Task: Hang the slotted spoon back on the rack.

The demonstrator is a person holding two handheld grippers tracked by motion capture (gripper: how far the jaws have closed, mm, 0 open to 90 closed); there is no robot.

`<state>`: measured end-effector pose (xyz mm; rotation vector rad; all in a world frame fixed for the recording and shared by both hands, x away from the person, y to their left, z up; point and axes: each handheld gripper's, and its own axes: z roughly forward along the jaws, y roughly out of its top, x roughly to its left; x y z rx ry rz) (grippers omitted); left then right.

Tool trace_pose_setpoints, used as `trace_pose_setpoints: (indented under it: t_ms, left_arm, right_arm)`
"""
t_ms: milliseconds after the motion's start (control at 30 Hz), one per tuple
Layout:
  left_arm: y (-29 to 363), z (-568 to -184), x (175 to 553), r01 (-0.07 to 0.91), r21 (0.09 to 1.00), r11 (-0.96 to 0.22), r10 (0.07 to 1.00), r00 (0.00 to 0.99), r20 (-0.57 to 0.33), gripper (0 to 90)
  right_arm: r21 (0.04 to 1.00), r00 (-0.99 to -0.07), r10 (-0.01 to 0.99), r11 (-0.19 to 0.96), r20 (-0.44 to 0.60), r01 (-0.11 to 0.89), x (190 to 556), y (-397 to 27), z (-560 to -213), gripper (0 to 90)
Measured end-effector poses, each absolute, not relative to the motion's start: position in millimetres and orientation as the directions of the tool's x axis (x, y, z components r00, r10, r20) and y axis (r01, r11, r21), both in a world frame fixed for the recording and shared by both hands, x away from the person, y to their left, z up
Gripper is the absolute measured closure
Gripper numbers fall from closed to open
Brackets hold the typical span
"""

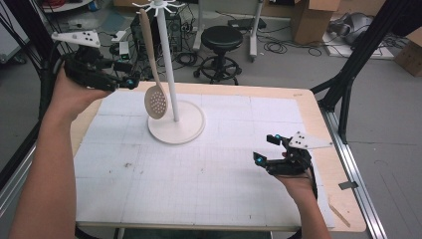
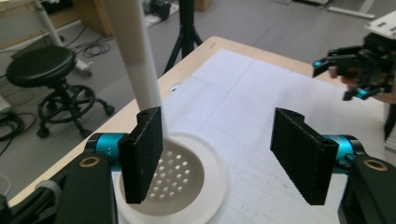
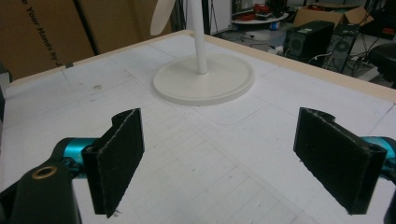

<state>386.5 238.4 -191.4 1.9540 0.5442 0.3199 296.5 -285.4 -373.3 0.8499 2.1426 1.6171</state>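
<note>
The pale wooden slotted spoon (image 1: 151, 69) is hanging from the white hook stand (image 1: 169, 69) on the worktop (image 1: 209, 164) – both grippers' fingers released; the left gripper (image 1: 130, 81), hovering beside it, is risking a knock that unhooks it.
</note>
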Motion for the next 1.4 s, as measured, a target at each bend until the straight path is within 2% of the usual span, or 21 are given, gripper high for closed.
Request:
trace_pose_setpoints:
  t_ms: [367,767,967,1167,1400]
  left_arm:
    - [250,-219,364,0.210,0.921,-0.327,0.484,0.875,-0.027,31.0]
    - [239,-264,339,0.170,0.943,-0.288,0.446,0.895,-0.025,17.7]
    - [241,-289,337,0.198,0.944,-0.264,0.445,0.893,-0.063,11.5]
    - [238,-309,333,0.201,0.944,-0.260,0.430,0.900,-0.074,9.9]
    - [237,-333,331,0.218,0.950,-0.225,0.454,0.886,-0.096,6.3]
  right_arm:
    - [0.948,-0.770,0.632,0.184,0.089,0.260,298,-284,-373,15.6]
    - [0.949,-0.767,0.634,0.177,0.093,0.261,298,-286,-374,15.6]
    - [0.948,-0.772,0.629,0.183,0.090,0.259,298,-285,-374,15.6]
    - [0.951,-0.772,0.629,0.172,0.096,0.258,298,-286,-375,15.5]
    - [0.945,-0.771,0.629,0.180,0.101,0.271,300,-286,-378,15.5]
